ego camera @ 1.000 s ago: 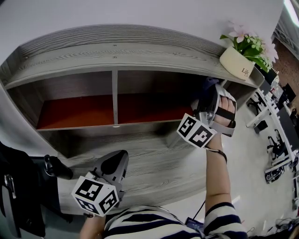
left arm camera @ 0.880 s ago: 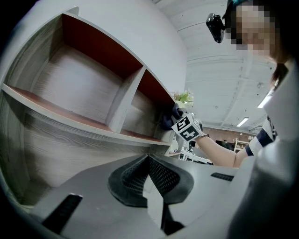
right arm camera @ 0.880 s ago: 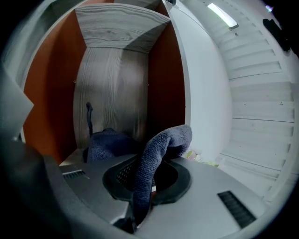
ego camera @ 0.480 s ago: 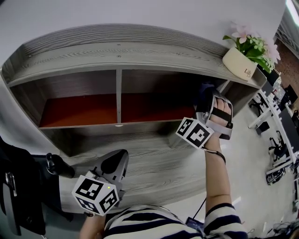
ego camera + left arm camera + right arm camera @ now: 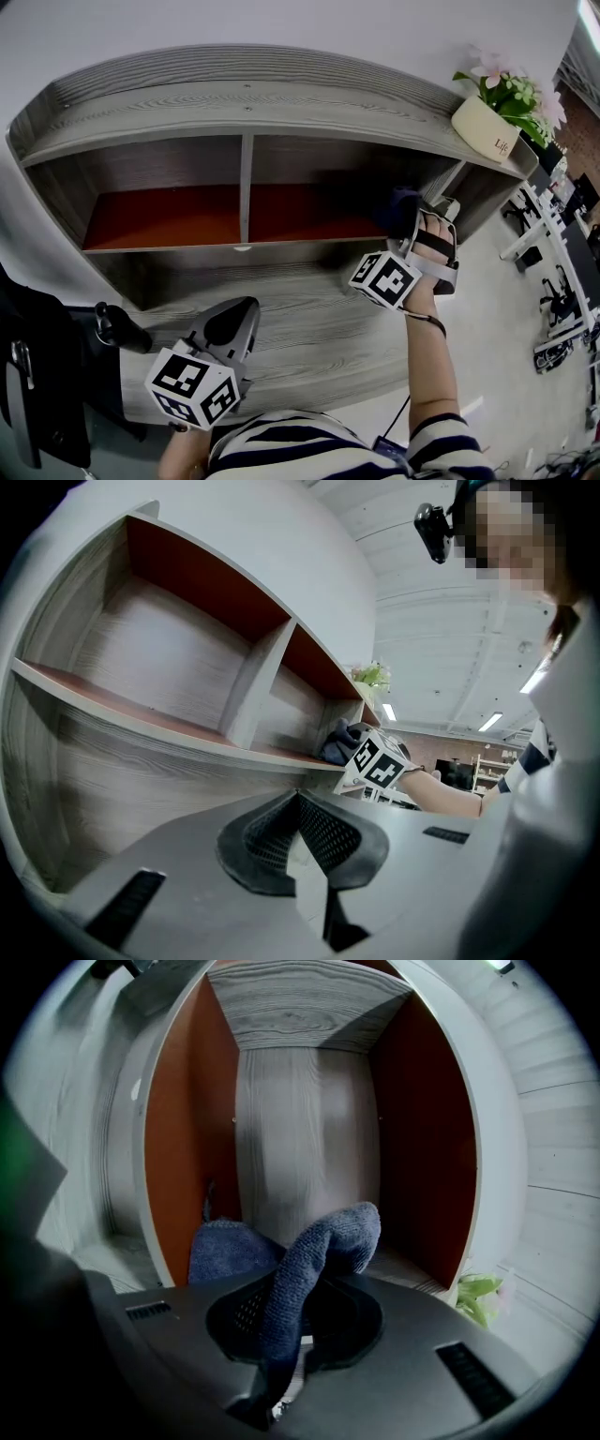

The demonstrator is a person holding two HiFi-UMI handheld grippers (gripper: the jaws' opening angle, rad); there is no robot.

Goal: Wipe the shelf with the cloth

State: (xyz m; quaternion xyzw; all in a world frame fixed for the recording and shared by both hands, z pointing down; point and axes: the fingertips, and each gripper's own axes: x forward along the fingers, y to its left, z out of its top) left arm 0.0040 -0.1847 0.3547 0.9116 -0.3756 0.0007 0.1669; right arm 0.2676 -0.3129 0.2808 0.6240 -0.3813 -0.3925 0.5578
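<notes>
R gripper (image 5: 405, 217) is up at the front-right corner of the shelf's (image 5: 281, 248) right bay, jaws clamped on the dark blue cloth (image 5: 401, 204). In the right gripper view the gripper (image 5: 286, 1335) pinches a fold of cloth (image 5: 323, 1241) that arches up out of the jaws. A second bunch sits lower left, against the red-brown board (image 5: 173, 1147); can't tell if it presses on it. Person's hand (image 5: 433, 251) is strapped into the handle, w/ the marker cube (image 5: 384, 278) just below the shelf's front lip. The bay runs wide btwn the upright divider (image 5: 246, 187) on the left and the end wall on the right, back panel (image 5: 300, 1138) well behind the cloth. Top board (image 5: 234, 98) overhangs above, w/ a potted plant (image 5: 486, 127) at its far right end. L gripper (image 5: 232, 326) is low, over the grey wood surface (image 5: 319, 328) under the shelf, well apart from the R one. Its jaws are together w/ nothing btwn them, per the left gripper view (image 5: 298, 803), which looks along the shelf's front edge toward the cloth (image 5: 339, 742).
</notes>
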